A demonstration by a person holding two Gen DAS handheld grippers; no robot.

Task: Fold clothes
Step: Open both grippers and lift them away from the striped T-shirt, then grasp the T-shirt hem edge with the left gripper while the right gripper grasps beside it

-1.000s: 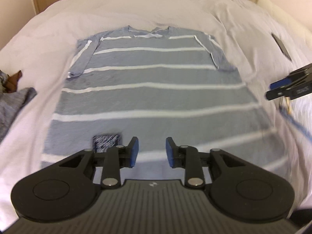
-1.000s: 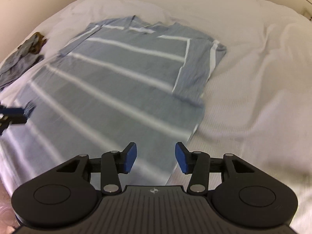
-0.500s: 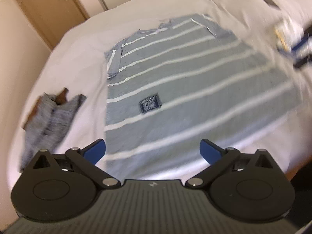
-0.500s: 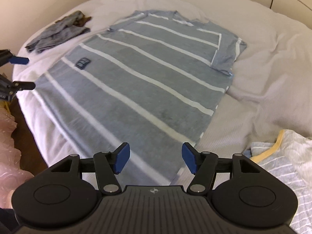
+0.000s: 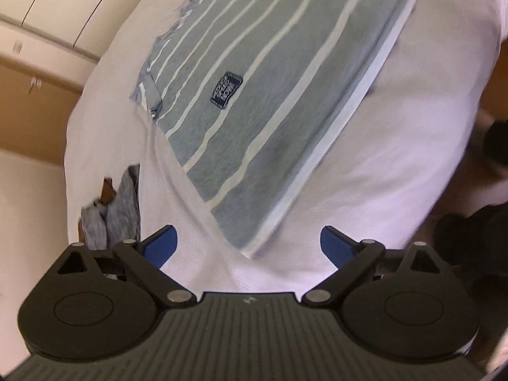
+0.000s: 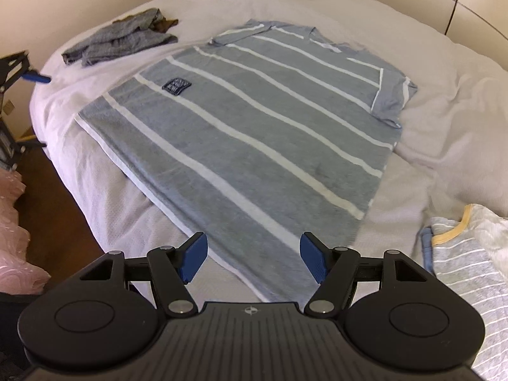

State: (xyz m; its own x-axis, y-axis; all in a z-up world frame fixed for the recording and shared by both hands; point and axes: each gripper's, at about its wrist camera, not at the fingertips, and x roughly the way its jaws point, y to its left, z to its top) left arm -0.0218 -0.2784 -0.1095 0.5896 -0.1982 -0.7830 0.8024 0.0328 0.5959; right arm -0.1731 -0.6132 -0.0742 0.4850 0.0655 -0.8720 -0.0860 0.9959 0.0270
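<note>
Grey-blue white-striped knit T-shirt (image 6: 254, 133) spread flat on white bed (image 6: 444, 127), frame centre. Looks light, limp, prone to drag and wrinkle; best pinched at hem corners.

Left gripper (image 5: 249, 246): jaws closing, nothing between. Right gripper (image 6: 254, 257): jaws apart, empty, above hem.

White bed (image 6: 444, 133), cream walls (image 6: 63, 6) (wood floor (image 6: 50, 190)).

1. The left gripper (image 5: 248, 247) is showing a black body with a ribbed top plate and a small white emblem.
2. Its fingers (image 5: 162, 249) are wearing blue pads on black link arms.
3. The right gripper (image 6: 254, 258) is looking identical: two round black housings, silver pivot screws, blue pads.
</note>
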